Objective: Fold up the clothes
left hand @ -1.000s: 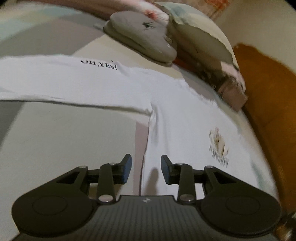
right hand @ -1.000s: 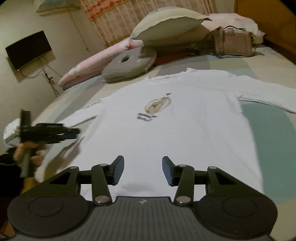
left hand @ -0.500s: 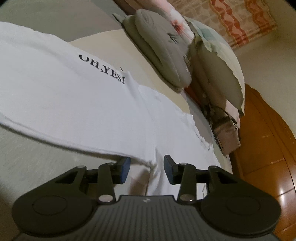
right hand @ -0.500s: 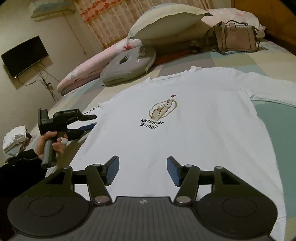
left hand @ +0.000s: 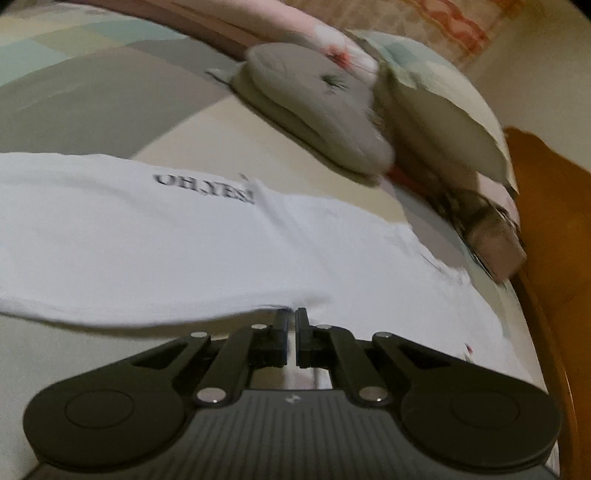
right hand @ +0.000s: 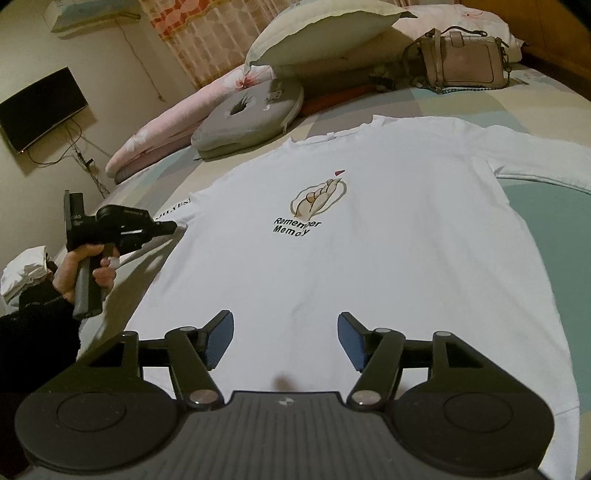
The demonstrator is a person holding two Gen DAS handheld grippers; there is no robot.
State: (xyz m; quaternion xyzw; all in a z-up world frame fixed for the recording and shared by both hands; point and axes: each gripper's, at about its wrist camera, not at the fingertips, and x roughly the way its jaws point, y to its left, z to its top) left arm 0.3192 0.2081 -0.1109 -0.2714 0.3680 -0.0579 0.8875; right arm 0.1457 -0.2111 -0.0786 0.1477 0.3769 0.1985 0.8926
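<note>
A white long-sleeved shirt (right hand: 369, 240) lies flat and face up on the bed, with a hand picture and "Remember Memory" printed on its chest. Its left sleeve (left hand: 147, 236) carries the print "OH,YES!". My left gripper (left hand: 291, 314) is shut on the shirt's edge where that sleeve meets the body. From the right wrist view, the left gripper (right hand: 171, 227) sits in a person's hand (right hand: 81, 266), its tip at the shirt's armpit. My right gripper (right hand: 284, 338) hangs over the shirt's lower part. Its jaws are opening and its blue pads press on nothing.
A grey ring cushion (right hand: 251, 118), a large pillow (right hand: 325, 33) and a pink rolled quilt (right hand: 166, 133) line the head of the bed. A beige handbag (right hand: 461, 61) stands at the back right. A wooden headboard (left hand: 546, 221) borders the bed, and a TV (right hand: 40, 107) hangs on the wall.
The left gripper's jaws have come together at the shirt's armpit after moving in toward it. The right gripper's jaws have spread wider over the lower shirt.
</note>
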